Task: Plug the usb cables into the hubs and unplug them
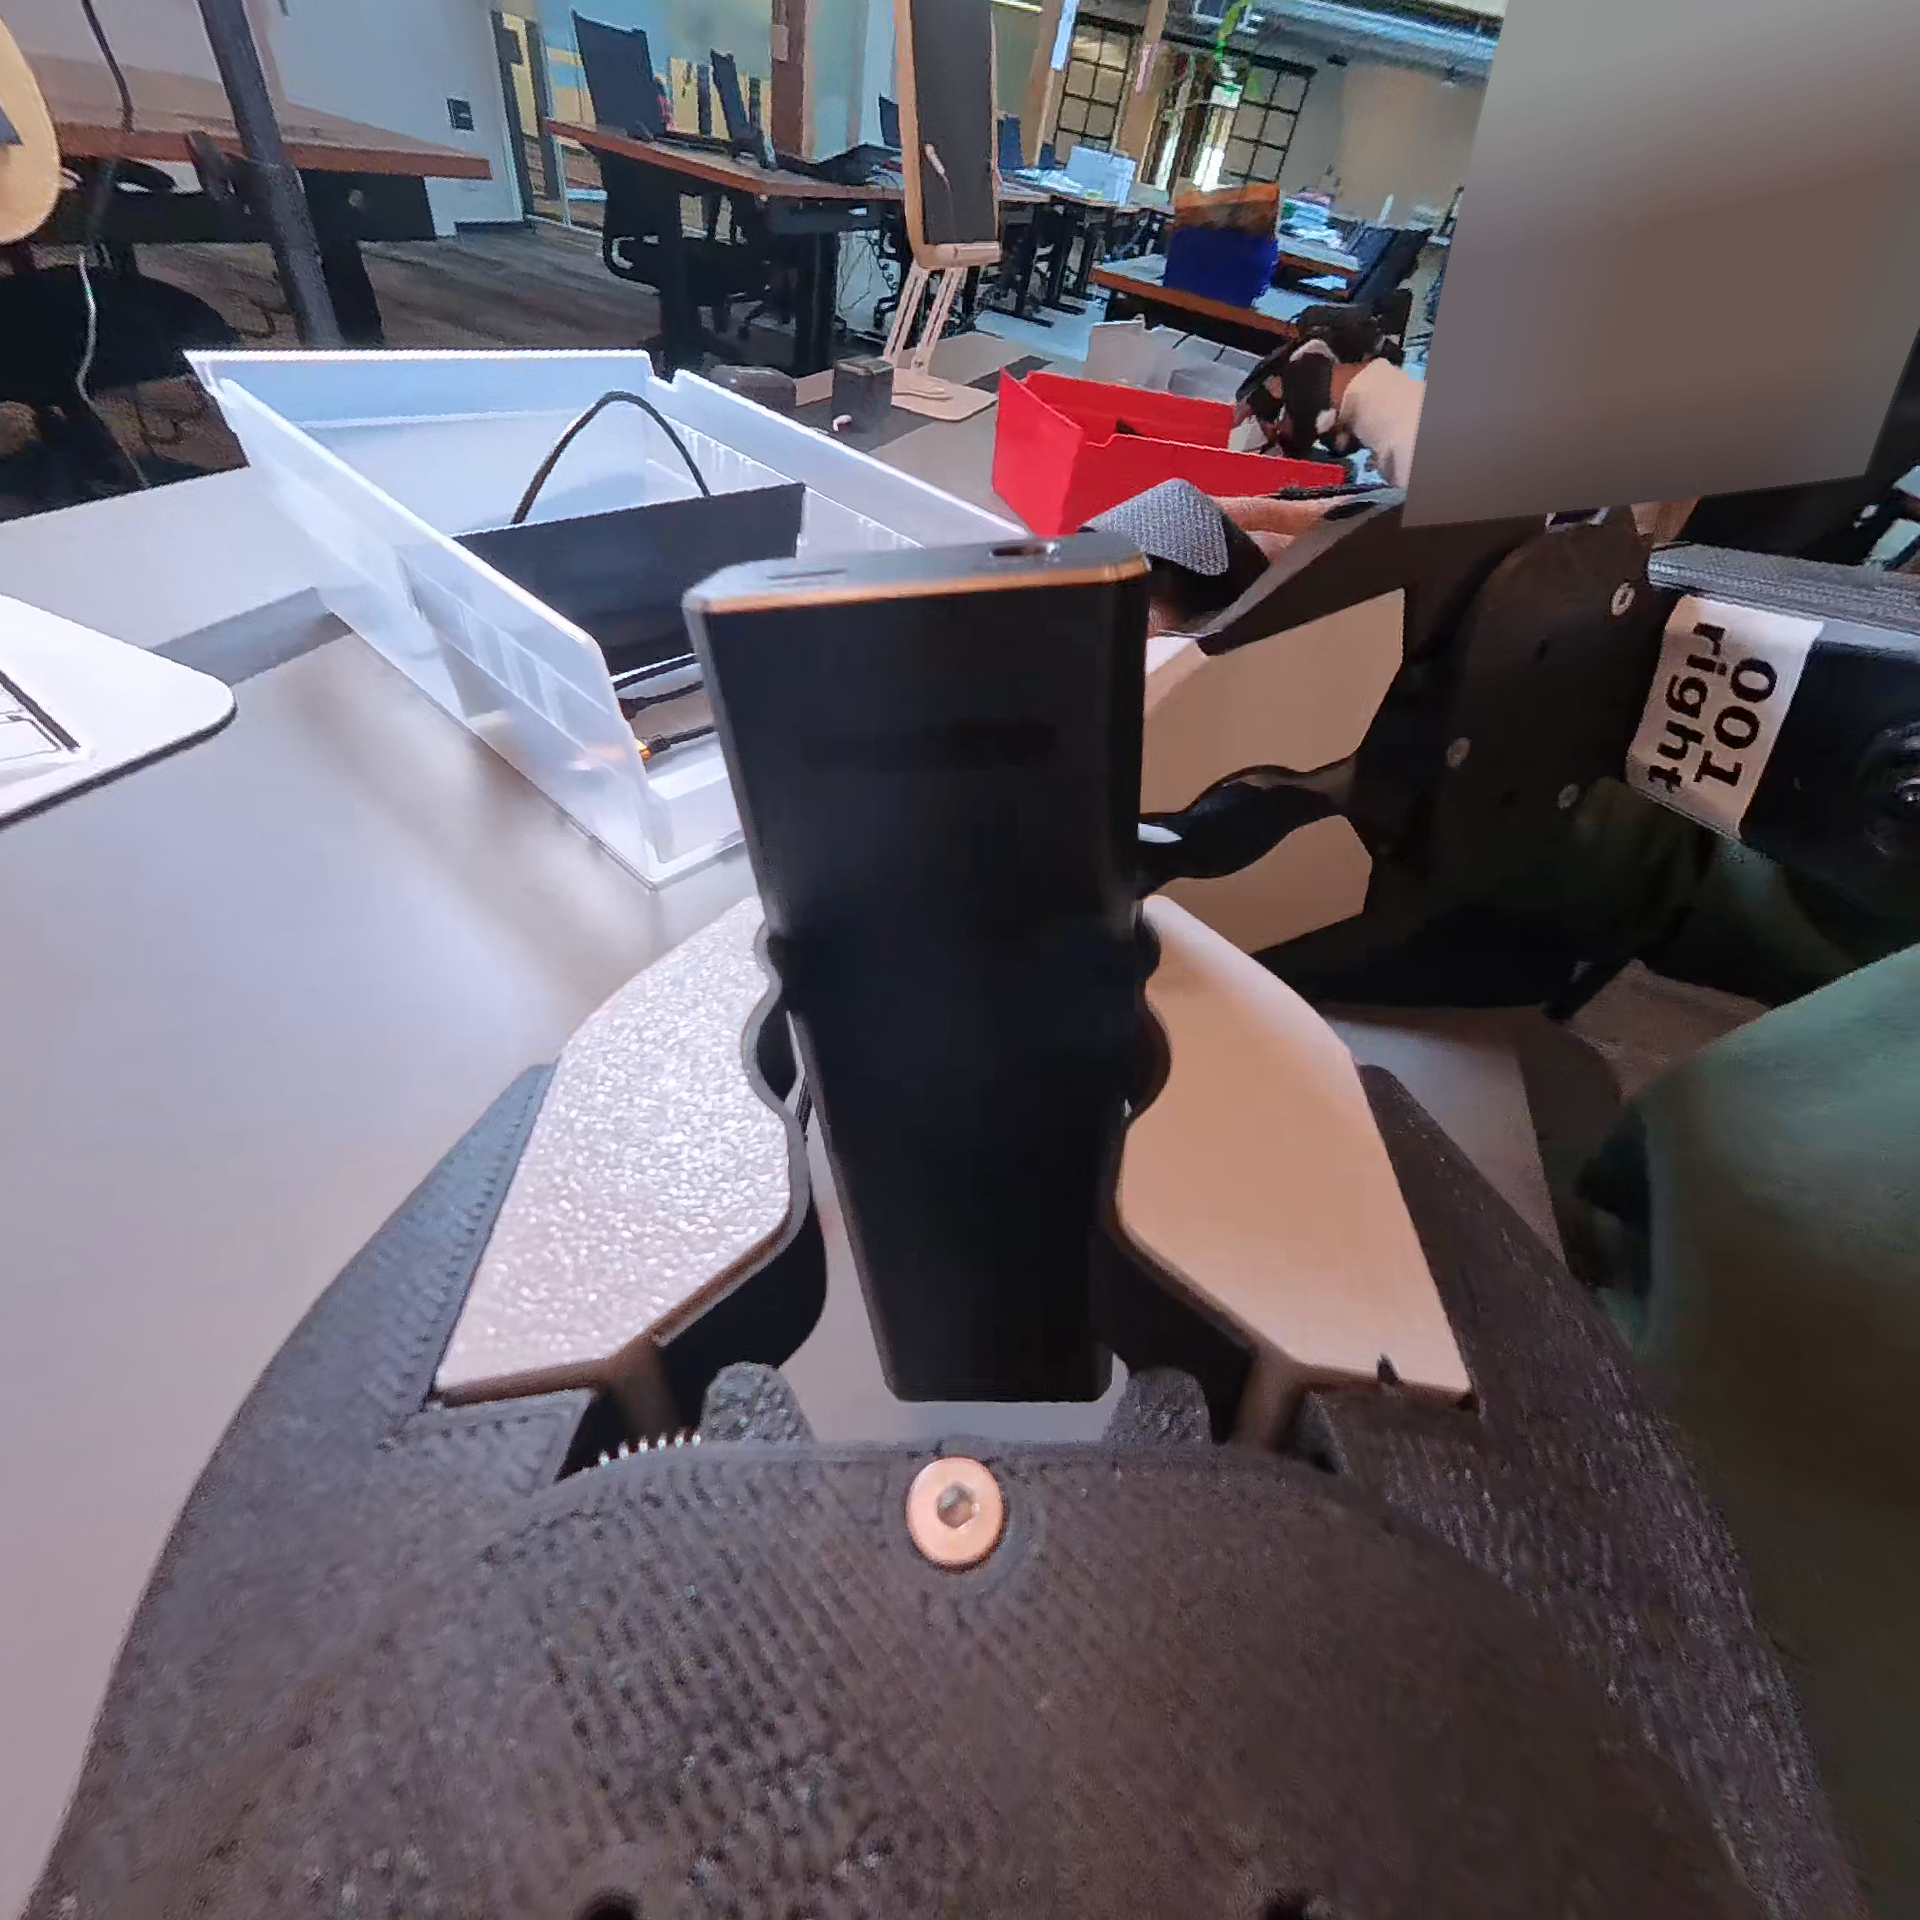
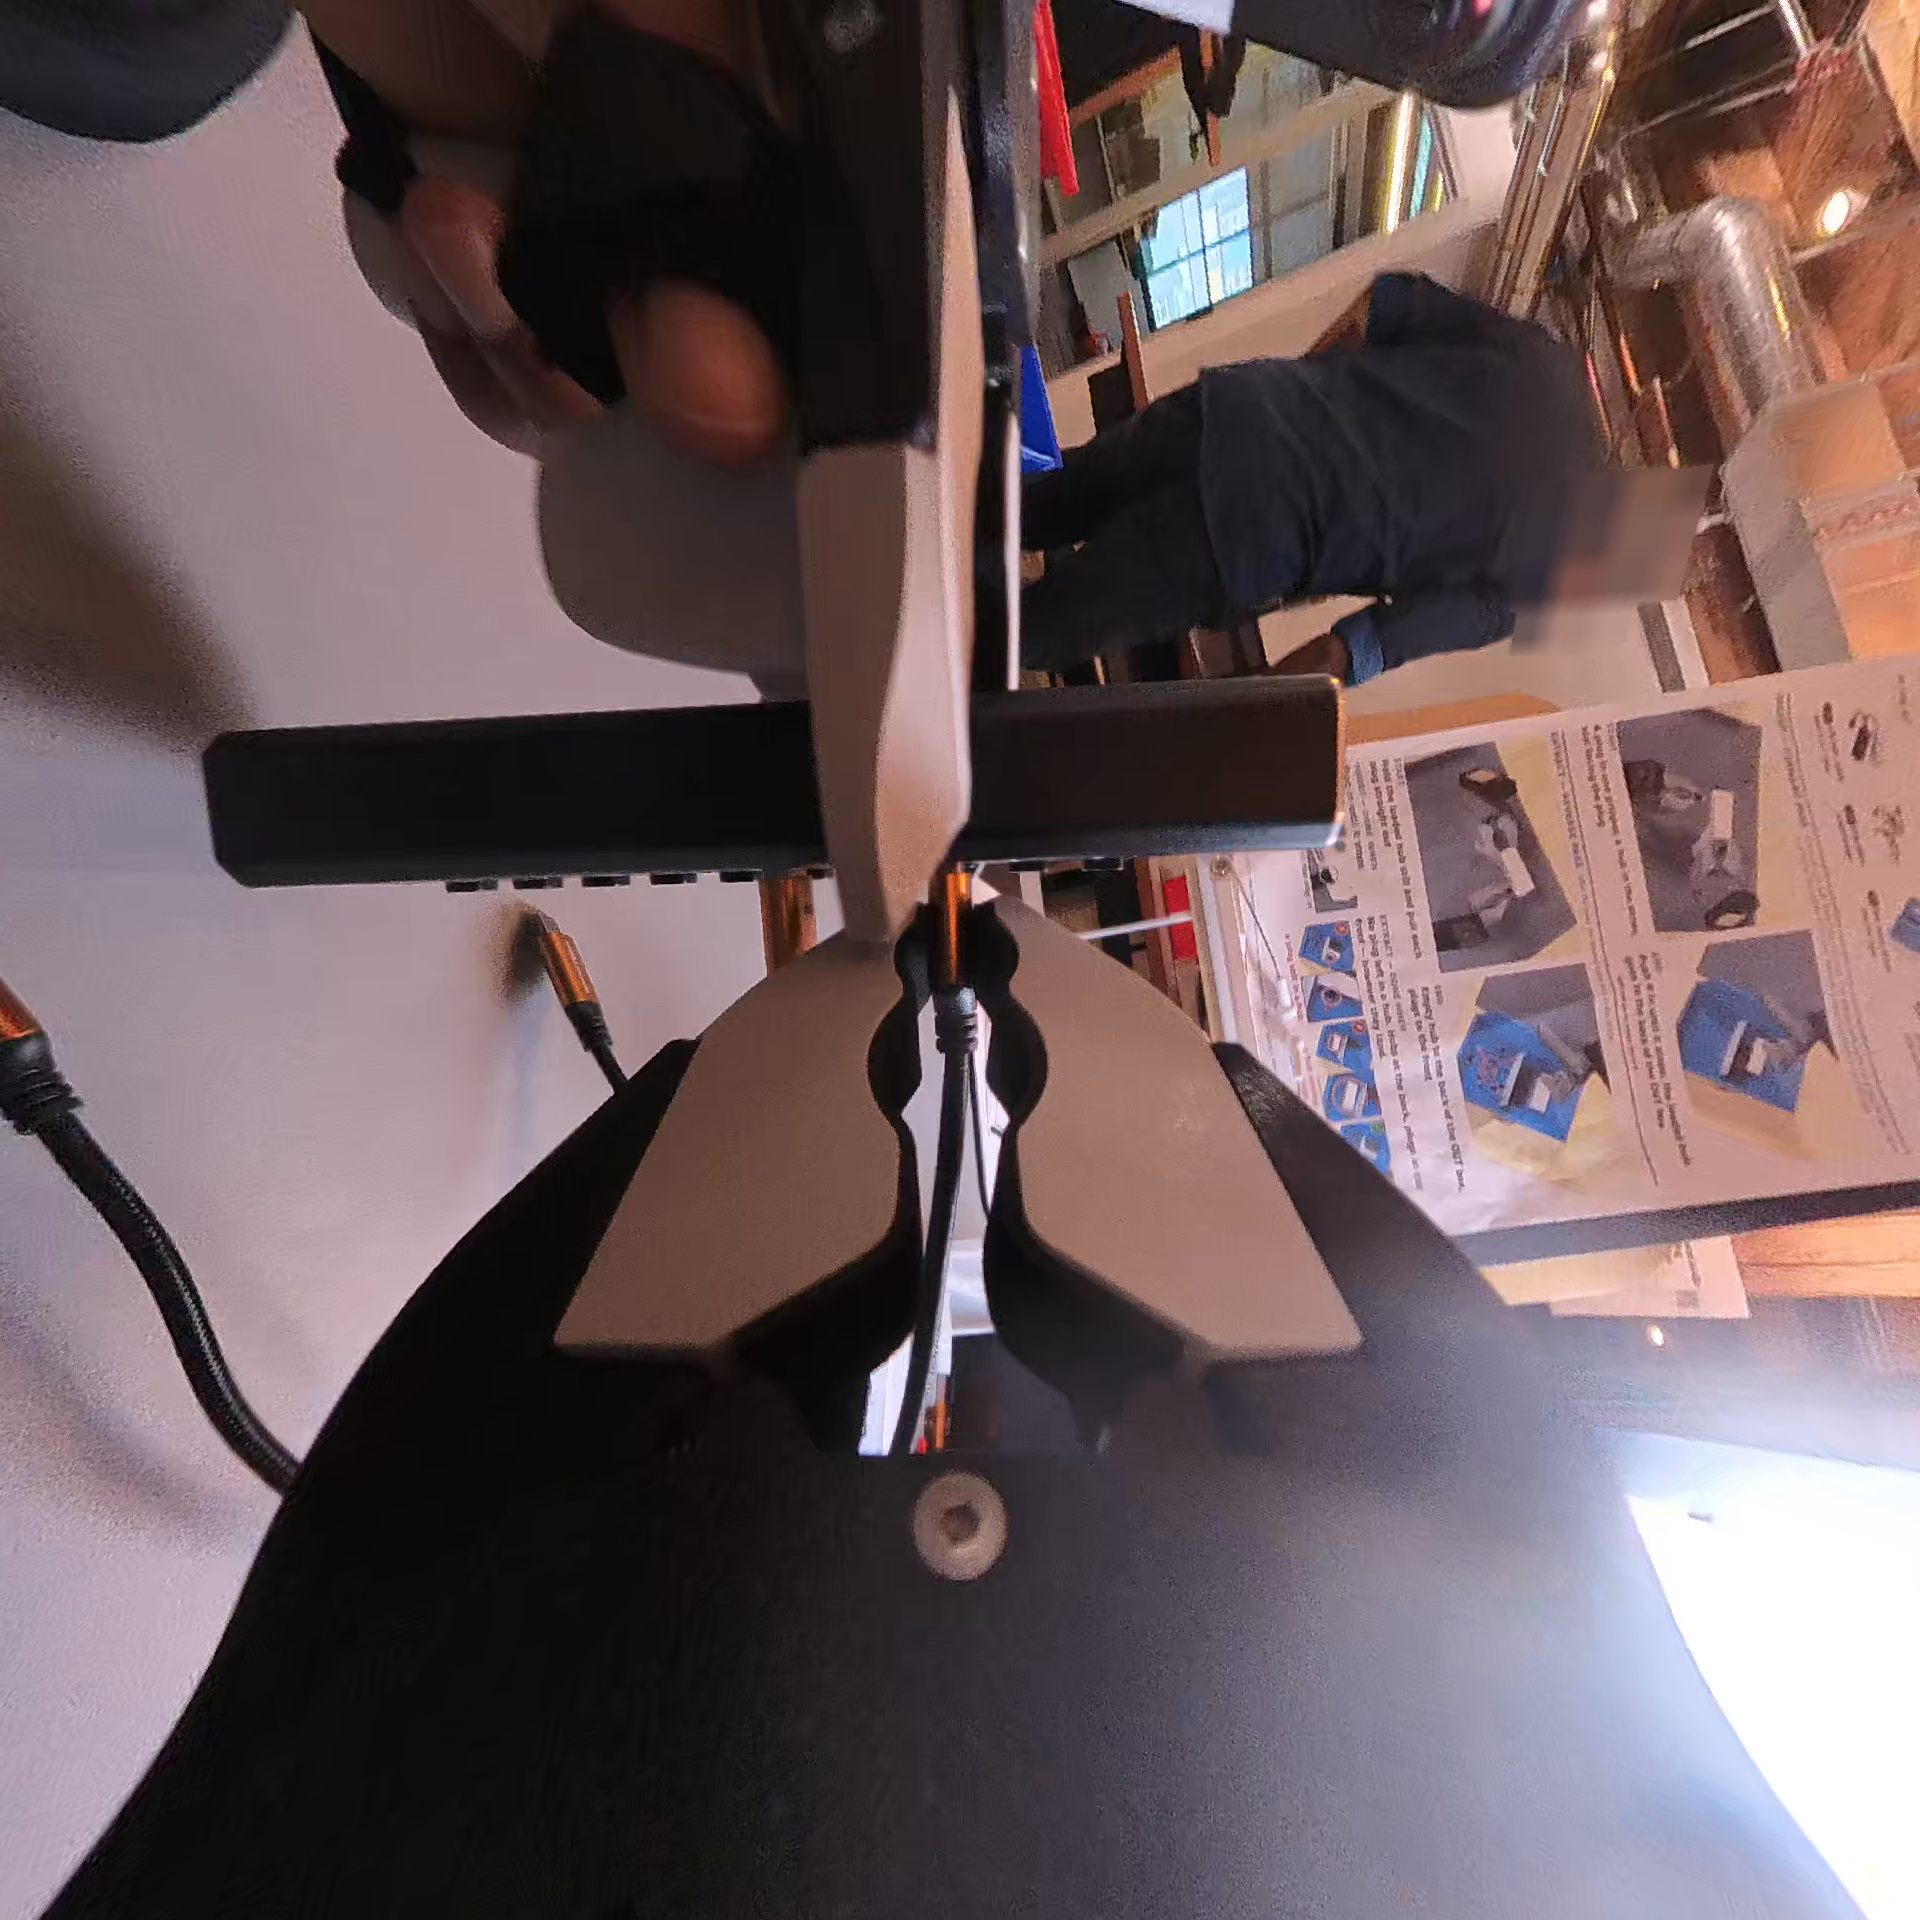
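My left gripper (image 1: 956,956) is shut on a black USB hub (image 1: 925,810) and holds it above the grey table. In the right wrist view the hub (image 2: 520,800) lies crosswise, port row facing me, with a left finger (image 2: 894,675) across it. My right gripper (image 2: 948,956) is shut on a copper-coloured USB plug (image 2: 948,925) whose tip meets the port row; how deep it sits is hidden. A second plug (image 2: 784,914) stands at the row beside it. A loose plug (image 2: 561,971) lies below. The right gripper (image 1: 1174,821) touches the hub's right side.
A white tray (image 1: 520,665) behind holds a black box (image 1: 644,561) and cables. A red bin (image 1: 1101,457) stands at the back right. A thick braided cable (image 2: 125,1247) runs at the left. An instruction sheet (image 2: 1558,935) and a person (image 2: 1351,488) are behind. The grippers are tip to tip, or close to it.
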Demonstrator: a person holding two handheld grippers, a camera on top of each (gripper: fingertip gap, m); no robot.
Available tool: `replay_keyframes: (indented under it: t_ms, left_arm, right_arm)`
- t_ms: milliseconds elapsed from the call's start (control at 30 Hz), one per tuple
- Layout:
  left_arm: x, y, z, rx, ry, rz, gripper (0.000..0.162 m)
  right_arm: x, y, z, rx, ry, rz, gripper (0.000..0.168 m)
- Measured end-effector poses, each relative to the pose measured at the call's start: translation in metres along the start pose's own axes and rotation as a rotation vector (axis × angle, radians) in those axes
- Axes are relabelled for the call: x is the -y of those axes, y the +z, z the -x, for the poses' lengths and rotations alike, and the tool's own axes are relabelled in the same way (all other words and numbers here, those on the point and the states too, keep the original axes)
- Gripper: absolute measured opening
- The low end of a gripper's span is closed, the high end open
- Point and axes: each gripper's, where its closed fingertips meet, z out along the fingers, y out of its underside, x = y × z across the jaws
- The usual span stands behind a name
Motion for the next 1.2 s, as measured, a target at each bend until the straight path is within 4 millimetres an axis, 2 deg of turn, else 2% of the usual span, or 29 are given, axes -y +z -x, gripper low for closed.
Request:
replay_keyframes:
  t_ms: [133, 267, 467, 933, 1200]
  left_arm:
    - [0.002, -0.002, -0.001, 0.001, 0.04, 0.008, 0.061]
    - [0.017, -0.007, -0.003, 0.005, 0.037, -0.068, 0.061]
    - [0.021, -0.006, 0.001, 0.07, 0.113, -0.069, 0.06]
    - [0.045, -0.006, -0.004, 0.14, 0.194, -0.111, 0.06]
    - [0.044, -0.005, -0.008, 0.106, 0.162, -0.108, 0.06]
  right_arm:
    - [0.003, -0.001, -0.002, -0.03, -0.008, -0.003, 0.008]
    - [0.007, -0.001, -0.01, -0.08, 0.067, -0.026, 0.008]
    - [0.002, 0.002, -0.014, -0.097, 0.104, -0.034, 0.009]
    - [0.003, -0.008, -0.036, -0.176, 0.094, -0.081, 0.01]
    - [0.003, -0.012, -0.035, -0.16, 0.11, -0.099, 0.01]
